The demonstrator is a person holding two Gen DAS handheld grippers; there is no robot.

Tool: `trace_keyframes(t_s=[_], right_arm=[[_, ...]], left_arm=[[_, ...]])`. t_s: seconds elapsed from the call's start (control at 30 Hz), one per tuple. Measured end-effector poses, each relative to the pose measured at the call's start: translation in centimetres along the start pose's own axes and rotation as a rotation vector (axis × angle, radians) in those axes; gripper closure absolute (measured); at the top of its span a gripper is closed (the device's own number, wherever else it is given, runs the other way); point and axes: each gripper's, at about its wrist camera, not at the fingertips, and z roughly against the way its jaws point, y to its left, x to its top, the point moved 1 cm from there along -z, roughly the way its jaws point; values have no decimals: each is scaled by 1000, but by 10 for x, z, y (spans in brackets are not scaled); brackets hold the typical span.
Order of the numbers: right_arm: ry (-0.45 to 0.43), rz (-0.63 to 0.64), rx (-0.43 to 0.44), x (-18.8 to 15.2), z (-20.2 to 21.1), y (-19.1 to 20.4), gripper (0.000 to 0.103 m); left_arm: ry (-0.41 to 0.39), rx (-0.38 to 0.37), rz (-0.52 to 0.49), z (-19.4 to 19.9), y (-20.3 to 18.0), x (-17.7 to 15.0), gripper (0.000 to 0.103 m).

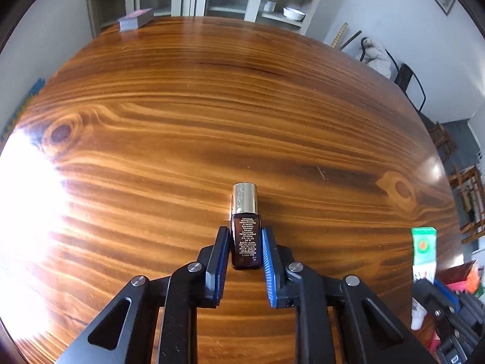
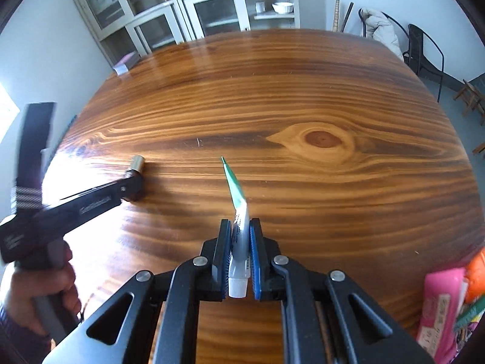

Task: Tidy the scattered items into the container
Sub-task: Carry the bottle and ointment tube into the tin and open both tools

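We look along two handheld grippers over a glossy wooden table (image 1: 212, 106) with strong striped grain and two dark knots.

In the left wrist view, the left gripper (image 1: 245, 244) points steeply down at the tabletop. Its two blue-padded jaws are clamped on a small dark glass bottle (image 1: 246, 236) with a shiny gold cap and fine white print on its side. The bottle sits between the pads with the cap pointing away from us, its cap end close over the wood. Strong window glare whitens the table on the left.

In the right wrist view, the right gripper (image 2: 240, 251) is clenched around a thin tube (image 2: 239, 230), white and grey near its white screw cap, green at its flat crimped end. The cap points back towards us and the green end sticks up and away, clear of the table. At the left of this view we also see a person's hand (image 2: 39, 291) gripping the handle of the left tool.

At the lower right edge of the table sits a cluster of things, including a pink packet (image 2: 439, 303); we cannot make out the container itself.

Far off, a small grey box (image 1: 135, 18) rests on the table near a pale glass-fronted cabinet (image 2: 169, 9)
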Motion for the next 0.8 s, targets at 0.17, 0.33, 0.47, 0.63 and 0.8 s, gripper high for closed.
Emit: trace_keyframes(t_s=[0.17,0.33,0.47,0.63,0.8], right_arm=[[-33,-9,17,-9,25,-6,90],[-49,-33,20,-30,55,-24,90],[-58,-53,4,-50,79,-47,90],[-82,-123,-41,-79,119,-94,90],[-110,-212,-94,-109,159,-149,90]], left_arm=[[-17,-8,-28,21,-13,-11,81],[-26,-29,-70,45,-41,-29,81],[-22,-68,-126,61,-78,-50,81],[-9,-139,-211,81,-139,-82,81],[7,-230,-328,97,-213,-114,81]])
